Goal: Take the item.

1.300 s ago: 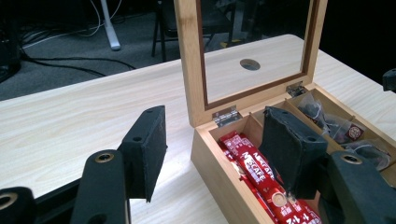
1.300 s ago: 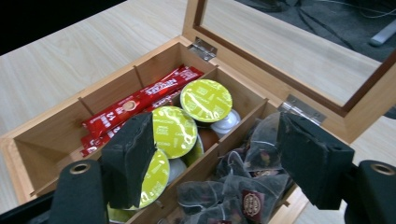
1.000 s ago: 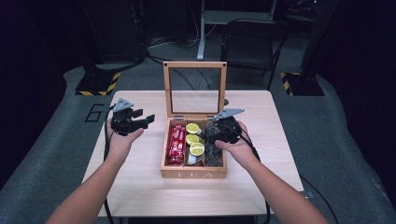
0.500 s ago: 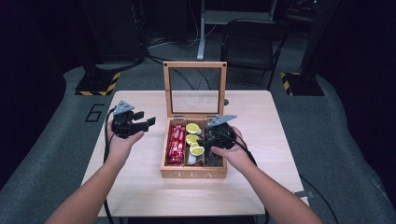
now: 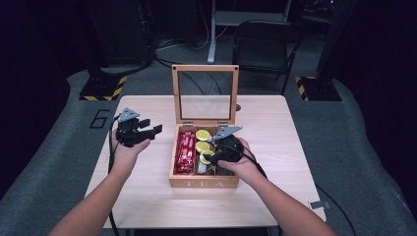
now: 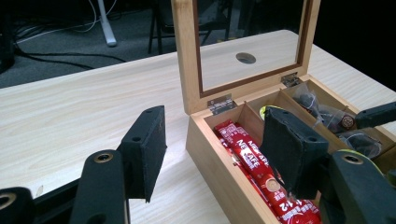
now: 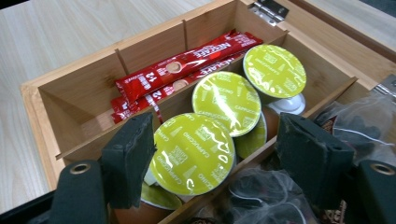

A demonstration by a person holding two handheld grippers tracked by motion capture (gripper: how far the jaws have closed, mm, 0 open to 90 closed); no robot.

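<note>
A wooden tea box [image 5: 204, 183] stands mid-table with its glass lid [image 5: 205, 96] raised. Red stick sachets [image 5: 185, 150] fill its left compartment and green-lidded capsules [image 5: 202, 146] the middle one. My right gripper [image 5: 216, 150] hovers low over the box and is open. In the right gripper view its jaws [image 7: 219, 149] stand wide on either side of the nearest capsule [image 7: 194, 154], with mesh tea bags [image 7: 261, 196] in the compartment beside it. My left gripper [image 5: 147, 130] is open and empty, held left of the box and pointing at it [image 6: 217, 140].
The box wall [image 6: 205, 158] and raised lid frame [image 6: 187, 56] stand close ahead of the left jaws. Bare light wood table [image 5: 275, 123] lies around the box. A chair [image 5: 260, 46] and stands sit on the dark floor behind.
My right gripper has shifted a little left and toward the person, lower over the capsule compartment. The left gripper has barely moved.
</note>
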